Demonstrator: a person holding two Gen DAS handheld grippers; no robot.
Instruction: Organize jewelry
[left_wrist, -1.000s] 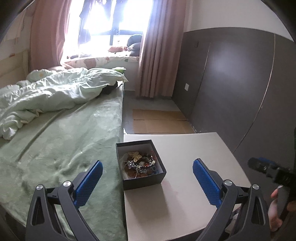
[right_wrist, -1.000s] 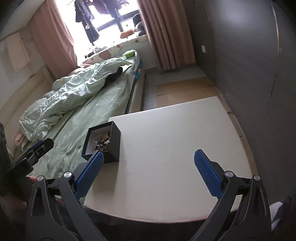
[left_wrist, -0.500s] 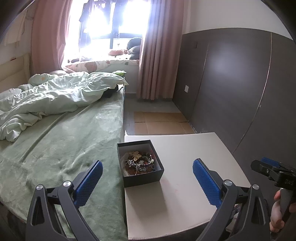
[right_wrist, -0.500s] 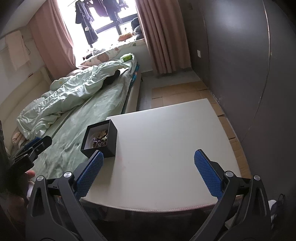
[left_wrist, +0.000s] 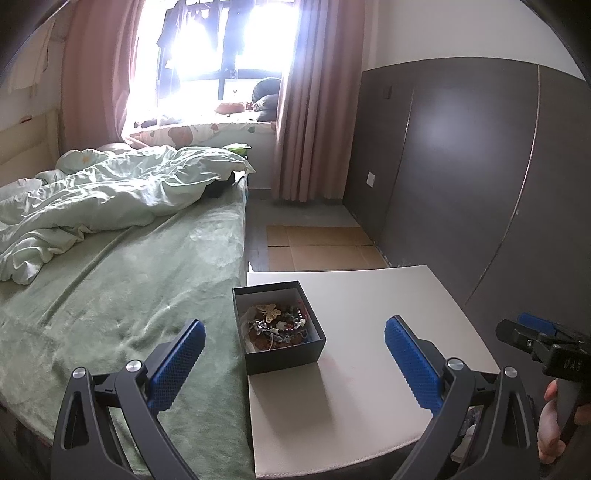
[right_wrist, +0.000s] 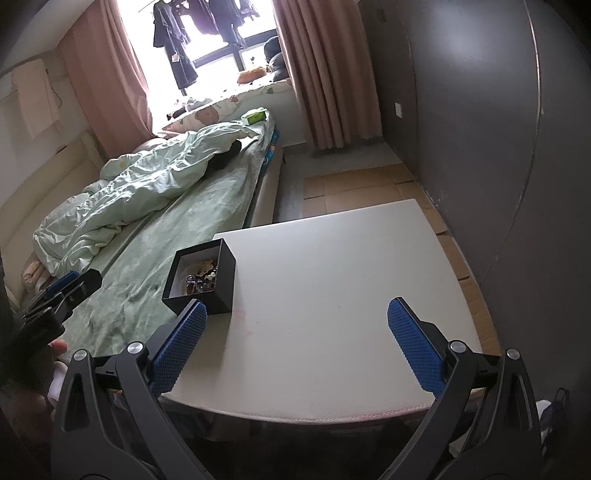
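Observation:
A black open box (left_wrist: 283, 353) full of tangled jewelry (left_wrist: 277, 325) stands at the left edge of a white table (left_wrist: 369, 369). The box also shows in the right wrist view (right_wrist: 216, 291), with the jewelry (right_wrist: 201, 277) inside and the table (right_wrist: 332, 288) under it. My left gripper (left_wrist: 293, 365) is open and empty, held back from the box, which lies between its fingers in view. My right gripper (right_wrist: 295, 345) is open and empty above the table's near edge, right of the box. Each gripper shows at the other view's edge.
A bed with a green sheet (left_wrist: 122, 295) and a rumpled duvet (left_wrist: 110, 195) runs along the table's left side. A dark wall panel (left_wrist: 461, 177) stands on the right. Flattened cardboard (left_wrist: 321, 247) lies on the floor beyond the table. Curtains and a window are at the back.
Both grippers have drawn back and risen a little, so the box and table look smaller and farther. Both stay open. The box has not moved.

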